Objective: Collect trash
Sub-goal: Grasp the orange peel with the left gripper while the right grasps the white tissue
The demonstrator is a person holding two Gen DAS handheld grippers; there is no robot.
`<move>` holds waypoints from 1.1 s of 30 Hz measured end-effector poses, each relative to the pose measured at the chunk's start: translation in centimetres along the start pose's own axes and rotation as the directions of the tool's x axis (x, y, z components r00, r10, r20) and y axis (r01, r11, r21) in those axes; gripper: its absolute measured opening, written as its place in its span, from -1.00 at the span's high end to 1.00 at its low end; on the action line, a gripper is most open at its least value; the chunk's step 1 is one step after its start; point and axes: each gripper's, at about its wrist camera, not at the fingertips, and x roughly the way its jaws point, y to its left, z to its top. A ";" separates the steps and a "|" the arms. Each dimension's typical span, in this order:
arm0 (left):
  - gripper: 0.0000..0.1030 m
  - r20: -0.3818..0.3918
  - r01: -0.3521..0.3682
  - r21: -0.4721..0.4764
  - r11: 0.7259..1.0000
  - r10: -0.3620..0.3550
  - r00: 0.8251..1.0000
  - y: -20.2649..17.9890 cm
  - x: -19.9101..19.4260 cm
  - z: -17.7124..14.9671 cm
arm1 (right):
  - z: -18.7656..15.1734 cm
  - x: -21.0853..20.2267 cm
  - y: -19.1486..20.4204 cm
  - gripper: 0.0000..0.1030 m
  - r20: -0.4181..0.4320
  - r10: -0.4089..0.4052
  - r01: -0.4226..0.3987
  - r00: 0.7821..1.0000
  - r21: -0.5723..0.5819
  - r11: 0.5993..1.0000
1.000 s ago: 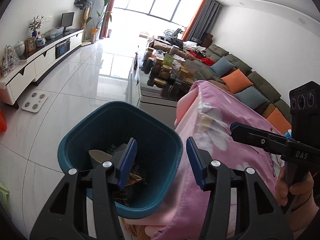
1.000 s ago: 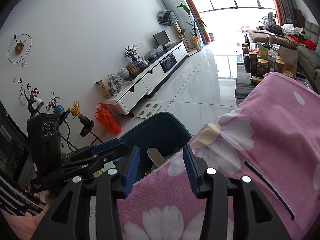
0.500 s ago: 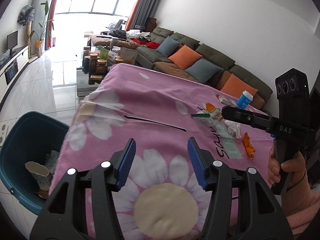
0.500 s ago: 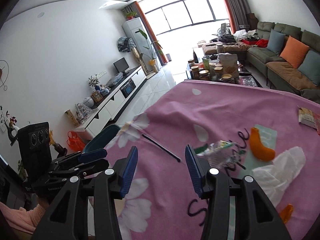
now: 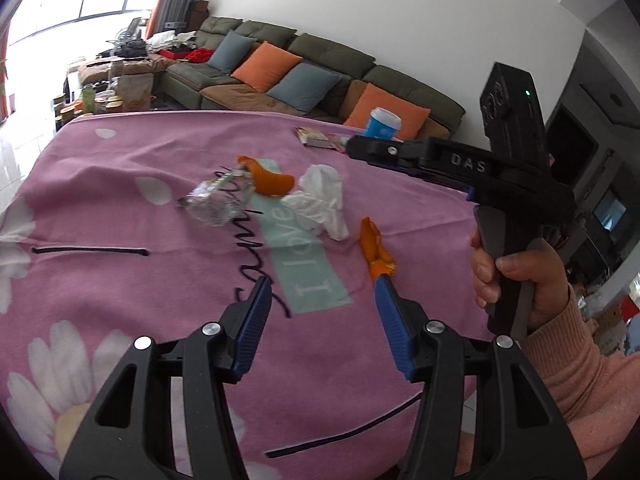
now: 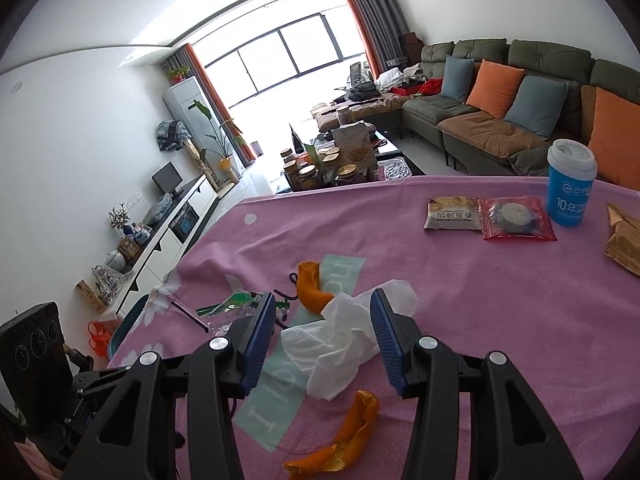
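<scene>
Trash lies on the pink flowered cloth (image 5: 120, 216): a crumpled white tissue (image 5: 320, 196), a curved orange peel (image 5: 272, 182), a second peel (image 5: 376, 248) and a clear plastic wrapper (image 5: 216, 204). My left gripper (image 5: 322, 284) hovers open short of them, its right fingertip close to the second peel. In the right wrist view my right gripper (image 6: 323, 298) is open above the tissue (image 6: 332, 344), which shows between its fingers untouched. The curved peel (image 6: 310, 286), wrapper (image 6: 232, 306) and near peel (image 6: 348, 436) lie around it. A hand (image 5: 516, 276) holds the right gripper's handle.
At the table's far side are a blue cup (image 6: 570, 186), a snack packet (image 6: 452, 214), a red packet (image 6: 516, 218) and a brown packet (image 6: 624, 240). The teal bin's rim (image 6: 124, 328) peeks past the table's left edge. A sofa (image 6: 520, 80) and a cluttered low table (image 6: 340, 160) stand beyond.
Both grippers have swung away from the teal bin and across the cloth to the trash pile. The bin has left the left wrist view. Both stay open and empty.
</scene>
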 end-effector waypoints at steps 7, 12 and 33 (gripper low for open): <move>0.14 -0.152 0.040 0.057 0.998 -0.030 0.988 -4.4 6.3 0.0 | -0.4 0.1 -2.7 0.08 -0.007 0.006 -0.006 1.000 0.040 0.999; 0.40 -0.188 0.014 0.061 0.998 -0.002 0.982 -5.2 8.5 0.1 | -1.0 1.1 -4.0 0.03 -0.040 0.000 0.002 0.999 0.063 0.998; 0.82 -0.081 -0.037 -0.007 0.999 0.037 0.996 -1.1 2.4 -1.2 | -1.3 5.1 -2.5 0.54 -0.186 -0.009 0.004 0.983 -0.026 1.000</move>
